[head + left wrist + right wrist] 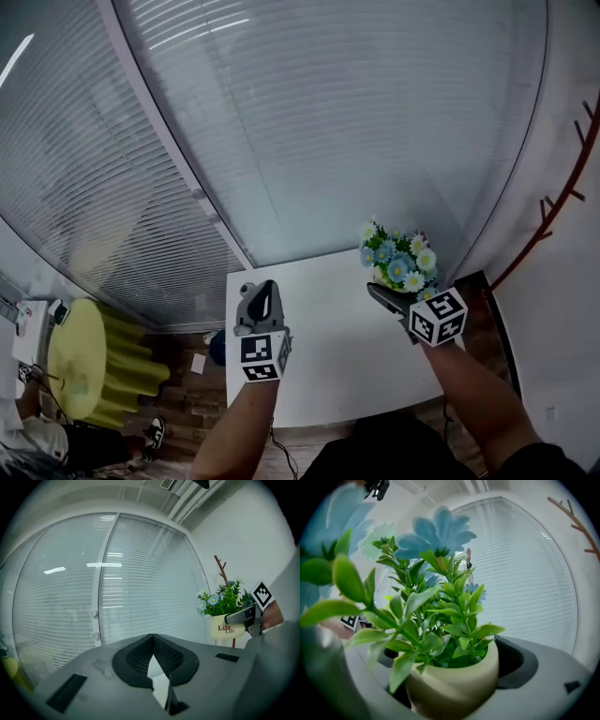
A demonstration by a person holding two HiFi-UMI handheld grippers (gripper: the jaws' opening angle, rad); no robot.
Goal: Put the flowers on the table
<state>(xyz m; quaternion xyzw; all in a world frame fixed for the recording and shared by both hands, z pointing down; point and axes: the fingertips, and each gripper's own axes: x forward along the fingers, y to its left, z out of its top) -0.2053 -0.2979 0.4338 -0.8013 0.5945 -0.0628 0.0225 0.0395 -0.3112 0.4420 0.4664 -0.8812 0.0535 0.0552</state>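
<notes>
Nearest the head camera are the person's two forearms, low in the frame, each ending in a claw. The left claw [266, 292] sits left of centre over the white desk [328, 375]; in its own view its jaws are closed together on nothing. The right claw [379, 292], right of centre, is clamped around a cream pot [454, 686], a dark pad pressing each side of its round wall. The blue and white flowers [401, 257] and green leaves rise out of the pot and fill most of the right gripper view. In the head view the flowers sit at the desk's upper right corner, close to its edges. No view shows whether the pot's base touches the desk. The likely trouble is placement: let go this near the corner, the top-heavy pot could tip off the edge. The smooth, curved wall could also slide in the pads if the grip eases before the base is flat.
</notes>
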